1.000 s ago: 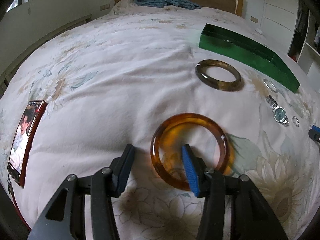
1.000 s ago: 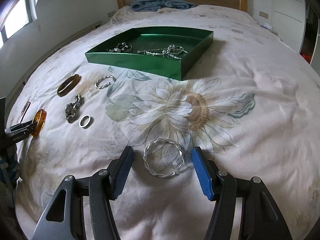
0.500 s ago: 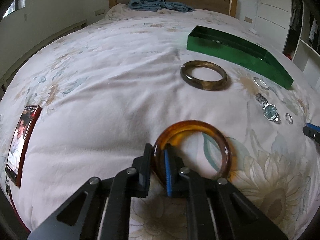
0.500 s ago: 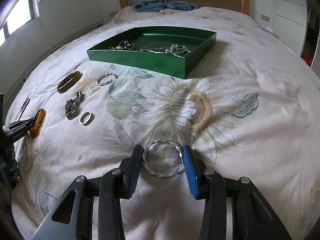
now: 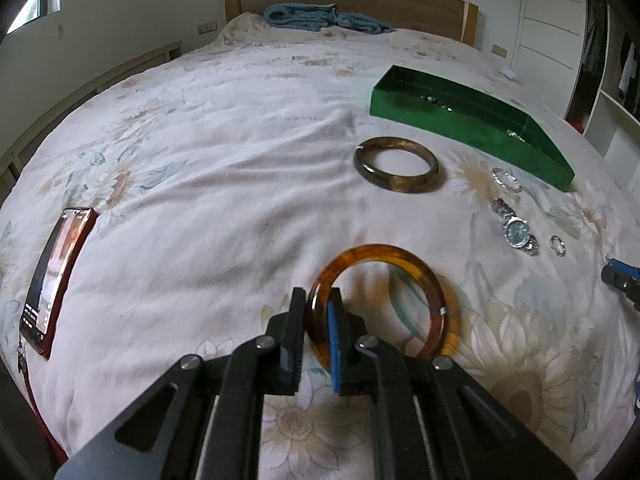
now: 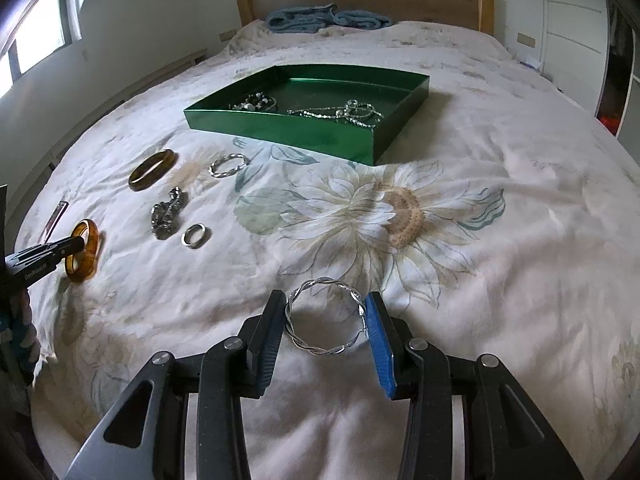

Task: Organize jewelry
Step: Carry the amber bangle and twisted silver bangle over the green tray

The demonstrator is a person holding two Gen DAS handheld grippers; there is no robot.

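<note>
Left wrist view: left gripper (image 5: 316, 332) jaws pinch the near-left rim of the amber bangle (image 5: 384, 300), tilted up off the bedspread (image 5: 224, 184). Dark bangle (image 5: 400, 170) at 12 o'clock, green tray (image 5: 472, 128) at 1. Right wrist view: right gripper (image 6: 326, 330) jaws press both sides of the twisted silver bangle (image 6: 326, 316), low over the bedspread.

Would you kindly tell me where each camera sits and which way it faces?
Left wrist: on the left gripper, facing the headboard; jaws clamp the amber bangle.
Right wrist: on the right gripper, facing the headboard; jaws grip the silver bangle.
Shared: green tray, amber bangle, and the left gripper.
</note>
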